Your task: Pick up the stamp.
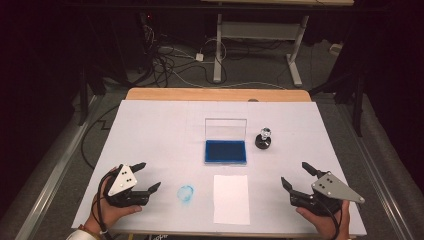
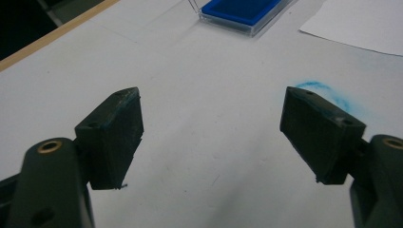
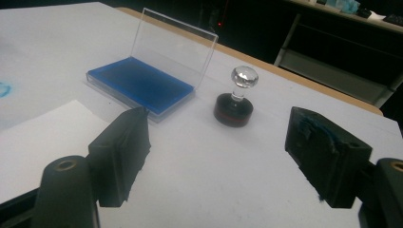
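Observation:
A blue ink pad (image 1: 225, 151) (image 3: 140, 84) (image 2: 240, 10) with its clear lid standing open sits mid-table. To its right stands a round black stamp (image 1: 263, 139) (image 3: 234, 108) with a clear knob. A white sheet of paper (image 1: 231, 198) (image 3: 43, 137) (image 2: 361, 21) lies in front of the pad. My left gripper (image 1: 150, 176) (image 2: 211, 137) rests open near the front left, with nothing between its jaws. At the front right my right gripper (image 1: 296, 175) (image 3: 218, 156) is open too, empty, pointing toward the stamp.
A blue ink smudge (image 1: 185, 194) (image 2: 328, 95) marks the white table cover (image 1: 160, 130) between the left gripper and the paper. Beyond the table's wooden far edge (image 1: 217, 94) are cables and a desk frame (image 1: 255, 45) on the floor.

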A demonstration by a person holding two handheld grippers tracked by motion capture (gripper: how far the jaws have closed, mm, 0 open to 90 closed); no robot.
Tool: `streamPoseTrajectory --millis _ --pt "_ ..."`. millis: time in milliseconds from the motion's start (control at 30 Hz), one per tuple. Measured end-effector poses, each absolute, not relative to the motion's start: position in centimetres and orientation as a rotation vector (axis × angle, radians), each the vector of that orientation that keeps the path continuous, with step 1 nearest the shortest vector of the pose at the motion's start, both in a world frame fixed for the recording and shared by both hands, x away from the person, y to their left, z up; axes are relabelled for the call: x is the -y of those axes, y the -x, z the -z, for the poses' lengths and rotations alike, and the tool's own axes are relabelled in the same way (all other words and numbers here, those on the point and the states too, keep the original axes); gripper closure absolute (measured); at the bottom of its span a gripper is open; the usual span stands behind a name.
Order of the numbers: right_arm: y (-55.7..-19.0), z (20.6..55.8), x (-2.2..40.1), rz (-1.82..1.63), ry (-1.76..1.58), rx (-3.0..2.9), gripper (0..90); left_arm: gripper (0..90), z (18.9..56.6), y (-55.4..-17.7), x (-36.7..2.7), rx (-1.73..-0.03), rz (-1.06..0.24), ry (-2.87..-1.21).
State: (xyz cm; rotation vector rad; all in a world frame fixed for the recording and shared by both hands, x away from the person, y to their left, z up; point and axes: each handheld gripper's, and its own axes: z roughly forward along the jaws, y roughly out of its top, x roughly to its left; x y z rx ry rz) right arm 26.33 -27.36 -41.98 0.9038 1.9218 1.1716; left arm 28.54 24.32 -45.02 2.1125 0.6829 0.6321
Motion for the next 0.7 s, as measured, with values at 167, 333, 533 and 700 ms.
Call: streamPoseTrajectory --millis 167,333,533,700 --pt "-26.38 41.94 27.56 -1.169 -0.904 -1.921 23.2 21.5 44.99 -28.44 -24.46 -0.684 -0.634 -2.105" --pt "-26.65 41.94 27.44 -1.157 -0.900 -1.929 23.1 21.5 45.08 -28.23 -24.57 -0.694 -0.624 -2.114" --pt "-26.95 42.01 27.11 -1.151 -0.889 -1.945 23.1 21.4 45.22 -28.06 -24.69 -0.680 -0.634 -2.130" --pt "-27.29 42.00 26.93 -1.148 -0.886 -1.965 23.1 21.4 45.38 -27.83 -24.70 -0.691 -0.624 -2.138"
